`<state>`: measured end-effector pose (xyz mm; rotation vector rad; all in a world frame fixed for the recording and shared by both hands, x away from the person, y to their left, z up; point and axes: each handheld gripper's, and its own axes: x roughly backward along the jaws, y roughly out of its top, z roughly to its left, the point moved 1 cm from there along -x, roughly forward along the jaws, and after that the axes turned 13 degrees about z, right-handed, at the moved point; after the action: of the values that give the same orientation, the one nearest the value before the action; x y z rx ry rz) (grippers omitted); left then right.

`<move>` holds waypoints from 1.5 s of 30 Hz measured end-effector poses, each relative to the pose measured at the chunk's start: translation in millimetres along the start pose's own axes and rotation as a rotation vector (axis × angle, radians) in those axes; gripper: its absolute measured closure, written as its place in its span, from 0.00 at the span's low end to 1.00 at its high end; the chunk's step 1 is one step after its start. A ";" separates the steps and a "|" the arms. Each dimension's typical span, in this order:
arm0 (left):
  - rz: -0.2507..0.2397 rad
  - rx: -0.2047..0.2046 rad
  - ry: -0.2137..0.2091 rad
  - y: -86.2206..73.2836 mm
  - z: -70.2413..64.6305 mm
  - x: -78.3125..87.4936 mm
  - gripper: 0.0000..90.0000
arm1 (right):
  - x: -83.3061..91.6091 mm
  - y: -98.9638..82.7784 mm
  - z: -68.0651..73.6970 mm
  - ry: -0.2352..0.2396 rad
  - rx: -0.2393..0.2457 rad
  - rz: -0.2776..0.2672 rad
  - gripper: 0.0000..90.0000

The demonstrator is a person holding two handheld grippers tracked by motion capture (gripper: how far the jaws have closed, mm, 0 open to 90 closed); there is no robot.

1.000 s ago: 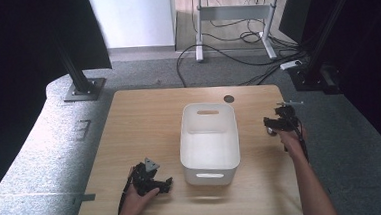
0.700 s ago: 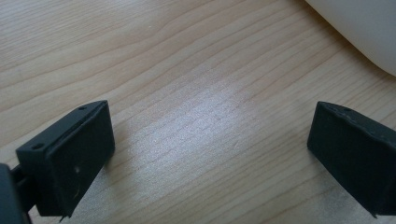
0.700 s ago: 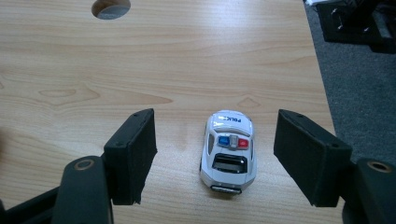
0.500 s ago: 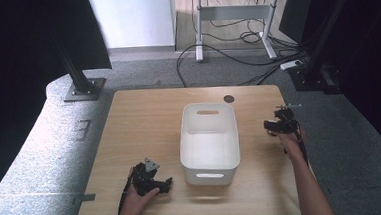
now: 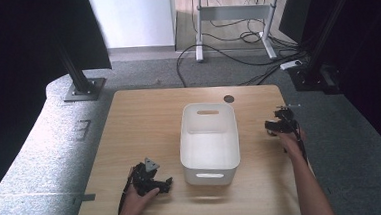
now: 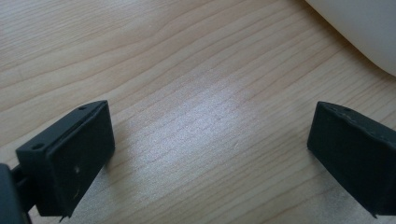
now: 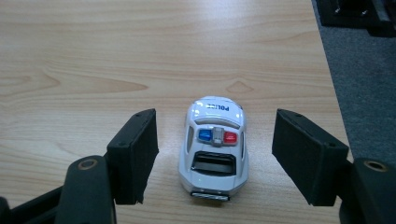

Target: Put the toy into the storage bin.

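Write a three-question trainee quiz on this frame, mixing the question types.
1. True or false: the right tongs are clamped on the white toy police car.
2. What lies between the left tongs? A) bare wooden table B) the car C) a cable
3. Fill in: the white plastic bin with cut-out handles stands ____ the two hands.

Key:
1. False; the jaws straddle the car with gaps on both sides.
2. A; light wooden table.
3. between
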<state>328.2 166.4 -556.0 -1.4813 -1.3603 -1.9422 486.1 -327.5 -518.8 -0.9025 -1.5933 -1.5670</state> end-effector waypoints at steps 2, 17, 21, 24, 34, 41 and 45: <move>0.000 0.000 0.000 0.0 0.0 0.0 0.01 | -2.8 -0.1 -0.2 0.006 0.000 0.006 0.34; 0.000 0.000 0.000 0.0 0.0 0.0 0.01 | -19.3 1.8 0.0 -0.006 -0.029 0.016 0.35; 0.000 0.000 0.000 0.0 0.0 0.0 0.01 | -22.6 2.5 -3.5 -0.008 -0.049 0.013 0.36; 0.000 0.001 0.000 0.0 0.0 0.0 0.01 | -24.6 2.8 -4.4 0.008 -0.059 0.013 0.37; 0.000 0.002 0.001 0.0 -0.1 0.0 0.01 | -30.3 1.7 -3.2 -0.012 -0.057 0.026 0.44; 0.000 0.002 0.001 0.0 -0.1 0.0 0.01 | -33.8 0.9 -0.5 -0.020 -0.056 0.032 0.49; 0.000 0.002 0.001 0.0 -0.1 0.0 0.01 | -33.2 0.9 0.4 -0.008 -0.053 0.031 0.55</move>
<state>328.1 166.3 -556.0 -1.4793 -1.3617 -1.9405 503.4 -327.0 -547.1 -0.9587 -1.5426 -1.5923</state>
